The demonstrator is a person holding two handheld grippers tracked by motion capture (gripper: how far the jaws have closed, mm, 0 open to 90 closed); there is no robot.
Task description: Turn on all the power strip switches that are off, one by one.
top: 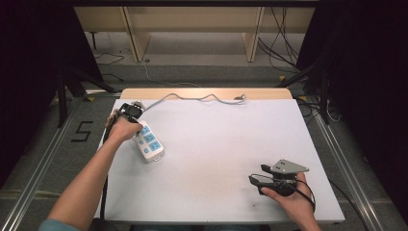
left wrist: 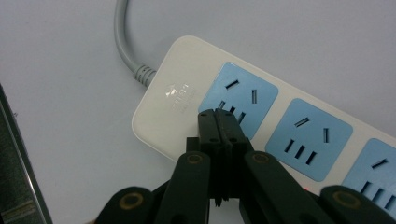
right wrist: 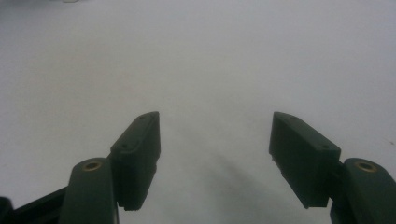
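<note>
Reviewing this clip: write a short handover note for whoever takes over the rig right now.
Left gripper: jaws shut, nothing between them, tips over the blue socket nearest the cord end of the white power strip; contact cannot be told.
Right gripper: open, empty, over bare table at the near right.
Power strip: flat at the left, grey cord running along the far edge.
Done: nothing plugged in or visibly changed.
Left: probably handling the strip.

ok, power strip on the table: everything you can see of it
The power strip is a white, plastic-looking bar with rounded corners and blue socket faces, three showing in the left gripper view, plus an embossed logo at the cable end. It lies flat, slanted, at the left of the white table. A grey cable leaves its far end and runs along the table's far edge. The left hand-held gripper, jaws shut, has its tips over the first socket; contact unclear.
</note>
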